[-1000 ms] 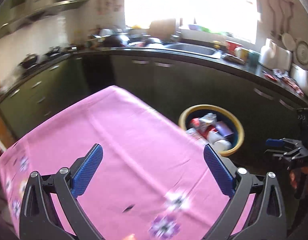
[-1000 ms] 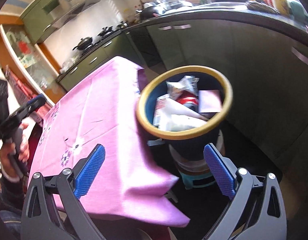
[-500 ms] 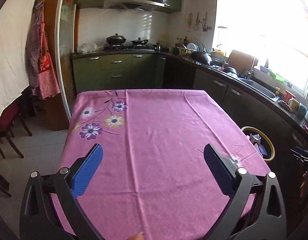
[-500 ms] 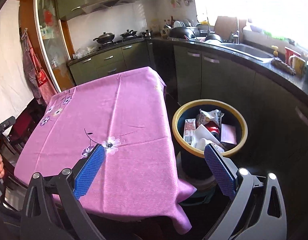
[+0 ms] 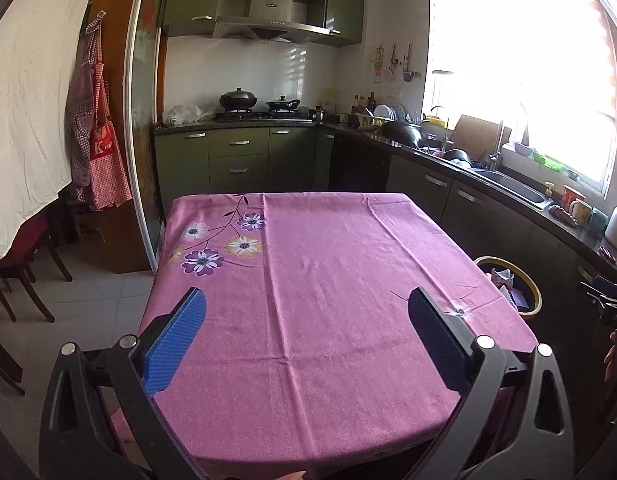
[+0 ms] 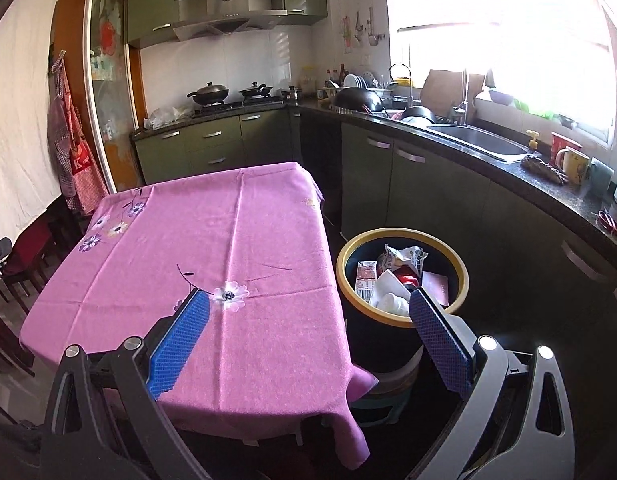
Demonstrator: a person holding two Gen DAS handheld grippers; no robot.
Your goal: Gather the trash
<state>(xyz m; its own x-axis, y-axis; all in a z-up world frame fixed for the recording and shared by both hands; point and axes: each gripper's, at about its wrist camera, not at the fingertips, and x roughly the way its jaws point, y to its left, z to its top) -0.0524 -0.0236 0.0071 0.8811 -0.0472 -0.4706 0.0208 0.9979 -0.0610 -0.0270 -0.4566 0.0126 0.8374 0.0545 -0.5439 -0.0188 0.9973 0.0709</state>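
While both grippers hang above the near edge of the table, the only container holding anything is the yellow-rimmed bin (image 6: 402,276), which stands on a low stool just beside the table's right side. It holds the collected trash (image 6: 392,276): a printed carton, crumpled white paper, a clear crinkled wrapper, something red and a pink card, all piled together below the rim.

From the left: the pink flowered tablecloth (image 5: 308,280) covers the whole tabletop. The left gripper (image 5: 306,334) has its blue pads spread wide with nothing between them; the right gripper (image 6: 308,334) is likewise spread wide and empty, its right pad overlapping the bin's near rim in the picture.

Compared with half a second ago, both views have hardly shifted — the left one is a little higher and takes in more of the green cabinets (image 5: 236,156) and hood. A second ago the right camera sat close over the bin; now it is pulled back, with table and bin side by side.

In the left view only a sliver of the bin (image 5: 520,288) shows past the table corner, and its contents are hard to make out. The window (image 6: 508,28) is blown out white, and the stool under the bin is mostly in shadow.
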